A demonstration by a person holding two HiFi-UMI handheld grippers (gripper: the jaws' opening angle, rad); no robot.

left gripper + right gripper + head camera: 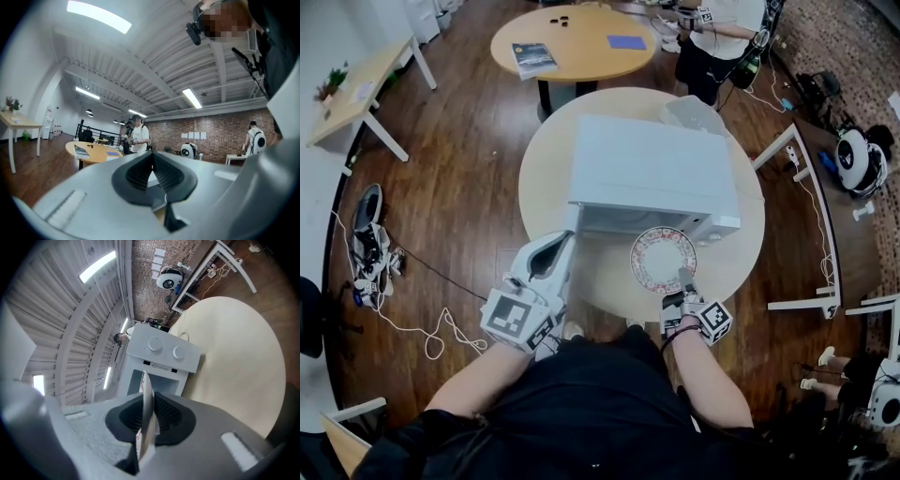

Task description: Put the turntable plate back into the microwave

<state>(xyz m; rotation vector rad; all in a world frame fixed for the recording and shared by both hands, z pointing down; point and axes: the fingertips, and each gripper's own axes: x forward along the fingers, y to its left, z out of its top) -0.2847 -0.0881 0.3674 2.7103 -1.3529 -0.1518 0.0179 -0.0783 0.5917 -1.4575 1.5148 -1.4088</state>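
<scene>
The white microwave (652, 169) stands on a round cream table (741, 253), its front facing me. The turntable plate (663, 258), white with a red patterned rim, hovers flat just in front of the oven's opening (628, 221). My right gripper (682, 281) is shut on the plate's near rim. In the right gripper view the plate (146, 397) shows edge-on between the pads, pointing at the opening (140, 383) beside the two knobs (164, 348). My left gripper (561, 246) sits at the microwave's front left corner. In the left gripper view its jaws (151, 168) look shut, with nothing seen between them.
A second round table (574, 42) with a book and a blue sheet stands behind, with a person (717, 37) beside it. A wooden desk (356, 94) is at the far left, white frame tables (811, 234) at the right. Shoes and cables (366, 244) lie on the floor.
</scene>
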